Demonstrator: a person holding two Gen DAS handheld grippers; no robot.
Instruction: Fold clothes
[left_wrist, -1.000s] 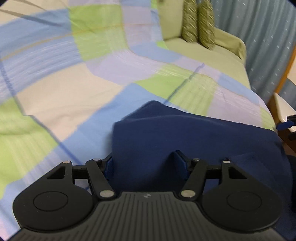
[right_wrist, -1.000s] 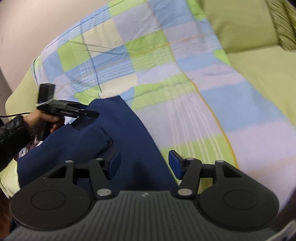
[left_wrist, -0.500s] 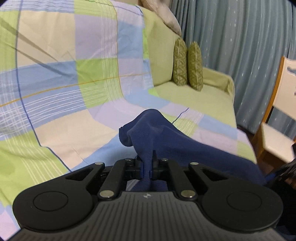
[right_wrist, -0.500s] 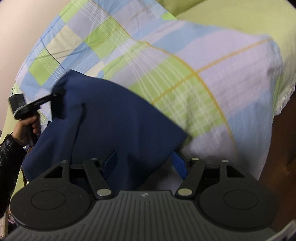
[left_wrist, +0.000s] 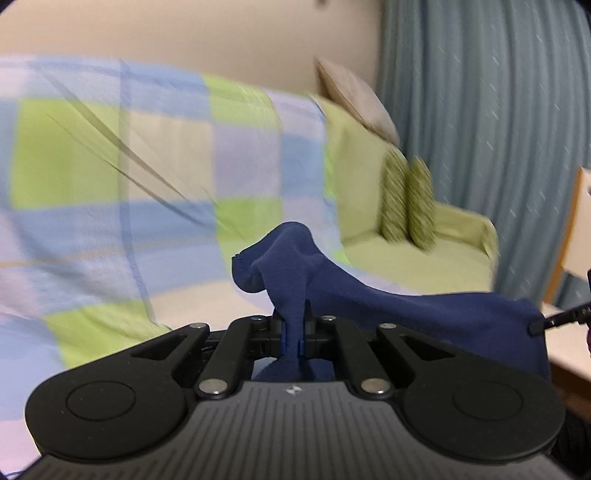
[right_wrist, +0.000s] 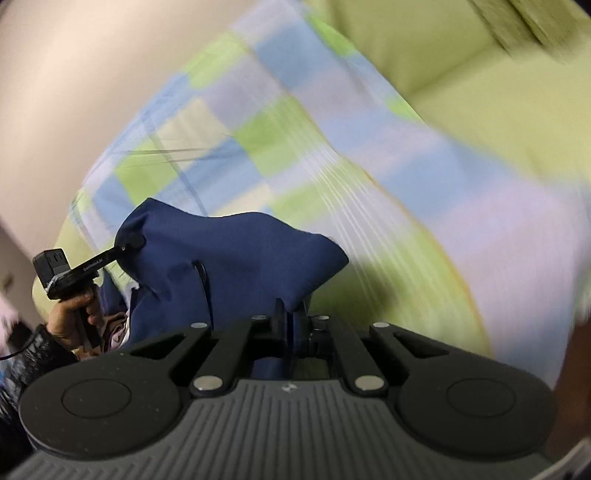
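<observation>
A navy blue garment (left_wrist: 406, 314) hangs stretched between my two grippers above the sofa. My left gripper (left_wrist: 294, 332) is shut on one bunched corner of it, which sticks up between the jaws. My right gripper (right_wrist: 291, 325) is shut on the other corner of the same garment (right_wrist: 236, 266). In the right wrist view the left gripper (right_wrist: 125, 247) shows at the far left, pinching the cloth. In the left wrist view the right gripper's fingertips (left_wrist: 535, 326) show at the right edge on the cloth.
A checked blue, green and lilac sheet (left_wrist: 147, 206) covers the sofa seat and back. Two green striped cushions (left_wrist: 406, 199) lean at the sofa's far end. Blue-grey curtains (left_wrist: 498, 129) hang behind. A wooden chair (left_wrist: 576, 240) stands at the right.
Both grippers have closed on corners of the navy garment and lifted it off the sheet. The cloth now hangs in the air between them.
</observation>
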